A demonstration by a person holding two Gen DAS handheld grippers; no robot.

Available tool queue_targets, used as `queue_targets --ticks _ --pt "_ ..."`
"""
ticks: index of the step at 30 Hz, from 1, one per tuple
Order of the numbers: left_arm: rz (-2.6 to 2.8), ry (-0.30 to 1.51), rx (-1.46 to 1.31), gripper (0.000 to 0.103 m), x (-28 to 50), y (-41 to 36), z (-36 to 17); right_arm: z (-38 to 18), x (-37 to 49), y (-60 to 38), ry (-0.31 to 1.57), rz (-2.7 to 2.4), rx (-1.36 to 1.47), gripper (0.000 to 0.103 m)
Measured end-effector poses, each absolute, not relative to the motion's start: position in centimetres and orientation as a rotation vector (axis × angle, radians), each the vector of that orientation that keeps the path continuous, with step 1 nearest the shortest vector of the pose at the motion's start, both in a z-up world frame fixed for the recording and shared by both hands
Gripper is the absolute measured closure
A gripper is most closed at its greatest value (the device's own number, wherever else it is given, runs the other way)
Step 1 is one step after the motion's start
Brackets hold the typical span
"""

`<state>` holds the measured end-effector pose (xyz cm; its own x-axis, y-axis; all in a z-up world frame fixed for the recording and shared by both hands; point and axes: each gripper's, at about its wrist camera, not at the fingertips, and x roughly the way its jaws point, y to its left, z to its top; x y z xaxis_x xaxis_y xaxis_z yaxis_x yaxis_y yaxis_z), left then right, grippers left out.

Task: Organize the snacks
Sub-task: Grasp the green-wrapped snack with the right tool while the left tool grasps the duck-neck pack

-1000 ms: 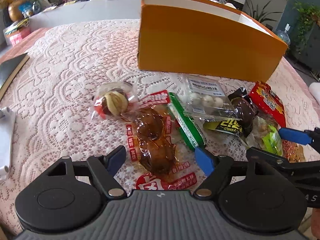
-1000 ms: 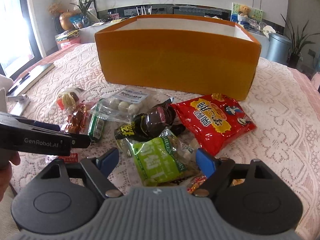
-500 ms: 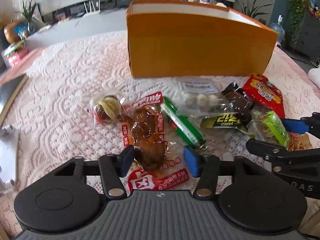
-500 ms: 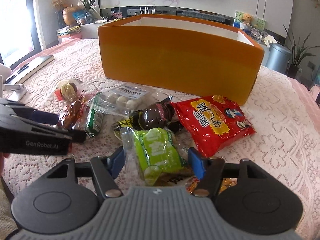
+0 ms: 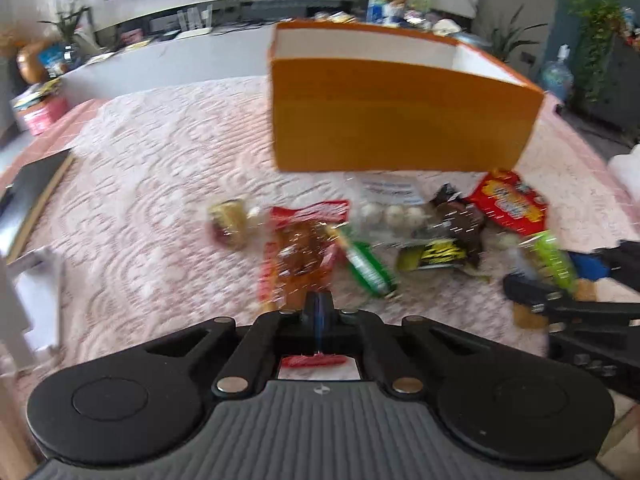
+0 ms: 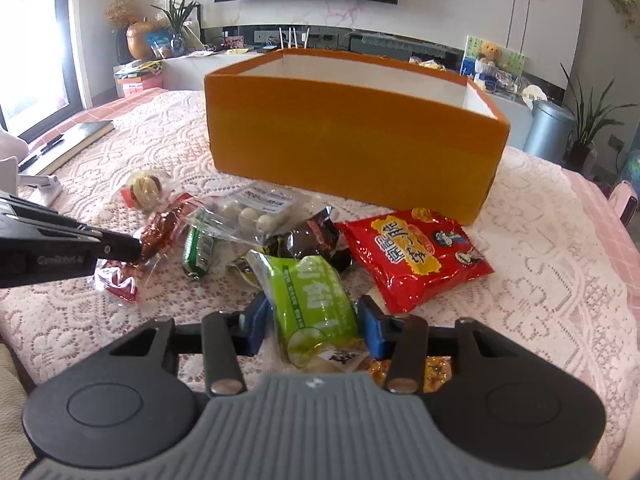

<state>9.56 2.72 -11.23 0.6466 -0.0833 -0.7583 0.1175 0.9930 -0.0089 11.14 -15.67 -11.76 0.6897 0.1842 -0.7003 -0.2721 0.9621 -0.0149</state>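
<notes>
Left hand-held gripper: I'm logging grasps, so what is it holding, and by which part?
The left hand-held gripper is shut on the red-and-clear meat snack packet, pinching the clear wrapper near its near end; the red end seal shows behind the fingers.

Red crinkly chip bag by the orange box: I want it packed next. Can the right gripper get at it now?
Probably not yet: the right gripper straddles the green snack packet; the red chip bag itself lies uncovered just beyond.
</notes>
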Motion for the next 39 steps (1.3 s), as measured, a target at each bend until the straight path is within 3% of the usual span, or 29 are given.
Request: queue_targets --ticks 3,5,7,9,27,33,39 --pt "-0.097 0.865 0.061 0.099 9.2 3.0 -11.1 -11.4 10.5 -15.9 0.76 0.254 -0.122 0.057" --pt "-0.094 0.859 0.067 0.077 9.1 3.4 -11.0 -11.4 10.3 -16.1 0.765 0.254 -0.104 0.057" --pt "-0.104 0.835 0.072 0.035 9.2 3.3 -10.8 -11.4 10.2 -16.4 0.772 0.254 -0.078 0.057" --pt "-0.112 0.805 0.077 0.027 9.4 3.2 -10.6 -11.4 10.2 -16.6 0.769 0.253 -0.075 0.057" --pt "-0.202 0.838 0.035 0.022 14.9 4.4 -14.6 -12.4 11.1 -16.5 0.766 0.278 -0.061 0.057" --pt "-0.223 0.81 0.075 0.033 14.6 3.9 -14.6 -12.9 11.5 -16.7 0.775 0.276 -0.047 0.056" --pt "-0.21 0.79 0.045 0.037 14.2 4.0 -14.4 -13.0 11.5 -16.7 0.771 0.278 -0.052 0.056"
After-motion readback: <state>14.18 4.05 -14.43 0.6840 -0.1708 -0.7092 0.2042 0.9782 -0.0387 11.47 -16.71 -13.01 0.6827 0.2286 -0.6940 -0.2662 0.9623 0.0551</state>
